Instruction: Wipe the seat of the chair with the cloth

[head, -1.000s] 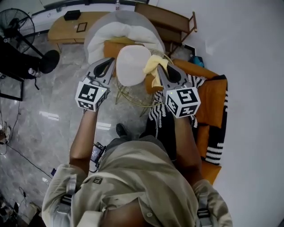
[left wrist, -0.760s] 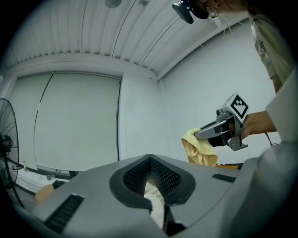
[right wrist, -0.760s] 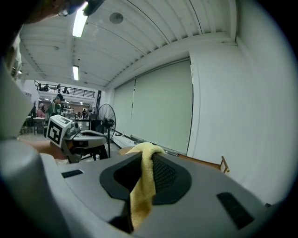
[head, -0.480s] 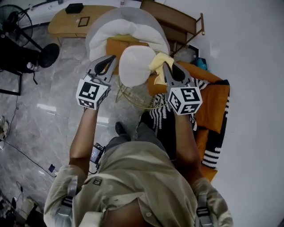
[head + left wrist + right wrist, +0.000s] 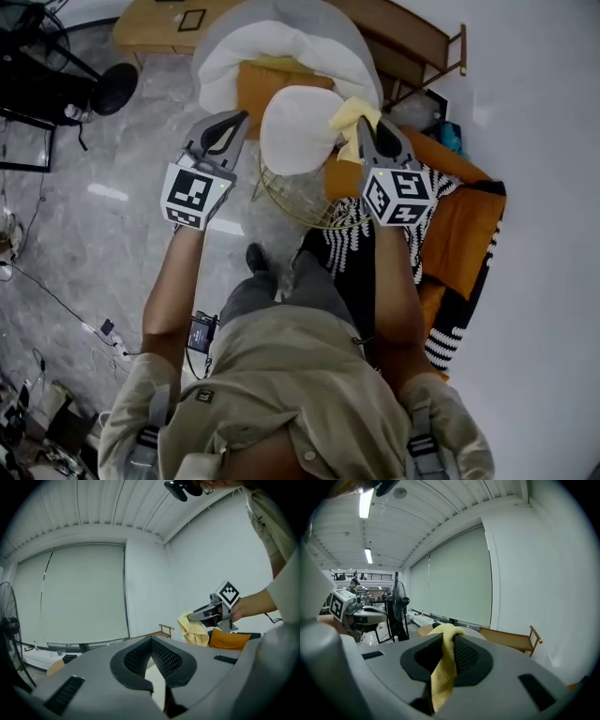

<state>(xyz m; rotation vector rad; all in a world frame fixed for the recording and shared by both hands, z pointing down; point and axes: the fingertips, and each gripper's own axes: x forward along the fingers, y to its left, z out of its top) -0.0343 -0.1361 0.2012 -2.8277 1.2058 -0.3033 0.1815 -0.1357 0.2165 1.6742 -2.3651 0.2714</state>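
Note:
The chair's round white seat [image 5: 296, 131] rests on a gold wire frame [image 5: 292, 208], between my two grippers in the head view. My right gripper [image 5: 367, 129] is shut on the yellow cloth [image 5: 352, 117], which hangs at the seat's right edge. In the right gripper view the cloth [image 5: 444, 665] drapes down between the jaws of the right gripper [image 5: 448, 638]. My left gripper [image 5: 227, 129] hovers just left of the seat, shut and holding nothing. The left gripper view shows its own jaws [image 5: 151, 643] closed, with the right gripper [image 5: 207, 614] and cloth [image 5: 192, 629] beyond them.
Behind the chair stands a grey armchair with a white cushion [image 5: 281, 58] and an orange one [image 5: 266, 86]. Orange and striped covers [image 5: 461, 234] lie to the right, a wooden folding chair [image 5: 424, 45] at the back right. A fan base [image 5: 112, 86] and cables sit on the marble floor at left.
Both grippers keep their pose beside the seat, the cloth still held. The head view has shifted, so the chair and grippers sit slightly more to the right.

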